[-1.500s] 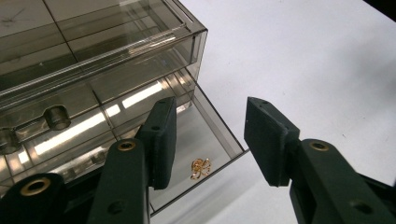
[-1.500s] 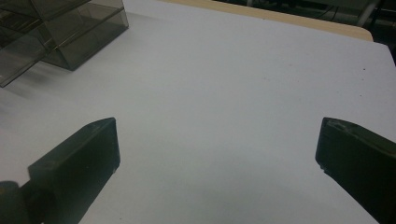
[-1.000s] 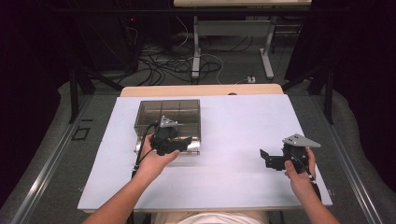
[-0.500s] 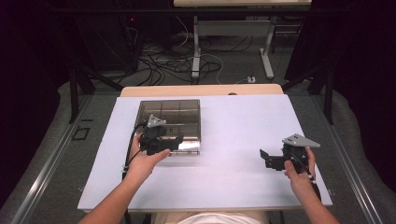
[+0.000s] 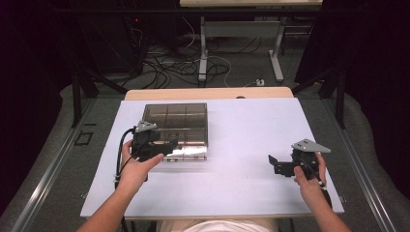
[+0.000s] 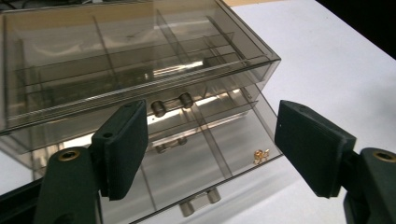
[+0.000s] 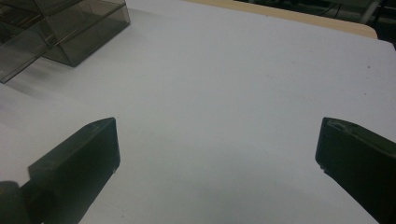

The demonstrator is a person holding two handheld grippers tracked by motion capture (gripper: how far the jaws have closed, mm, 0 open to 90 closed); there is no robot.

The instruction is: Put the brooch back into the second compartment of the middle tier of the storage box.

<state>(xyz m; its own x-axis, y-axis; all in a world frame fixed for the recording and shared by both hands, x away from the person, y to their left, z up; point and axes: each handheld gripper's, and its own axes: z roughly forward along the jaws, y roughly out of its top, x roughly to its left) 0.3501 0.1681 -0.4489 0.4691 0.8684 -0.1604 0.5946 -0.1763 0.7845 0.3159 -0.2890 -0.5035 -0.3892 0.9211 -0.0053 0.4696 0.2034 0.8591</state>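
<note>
- Right gripper (image 5: 273, 164) at four o'clock on the white table (image 5: 241, 145), jaws spread wide, nothing between them.
- Left gripper (image 5: 170, 146) at nine o'clock, jaws just been opening, released, empty.
- Smoky plastic drawer box (image 5: 176, 123) just beyond at ten o'clock, bottom drawer (image 6: 205, 158) pulled out.

Left gripper (image 5: 167, 147): held in left hand (image 5: 138, 166) at table's left, forearm entering from bottom edge, angled up and inward. Jaws pointing right across table, just been opening, now parted with nothing pressed between pads (image 6: 123, 149). Grey three-cornered plate on top, cable looping down beside wrist.

Right gripper (image 5: 274, 164): held in right hand (image 5: 309, 181) at table's right, forearm entering from bottom right corner. Jaws pointing left, spread wide, nothing between them. Appears to hover just above surface; contact hard to judge.
</note>
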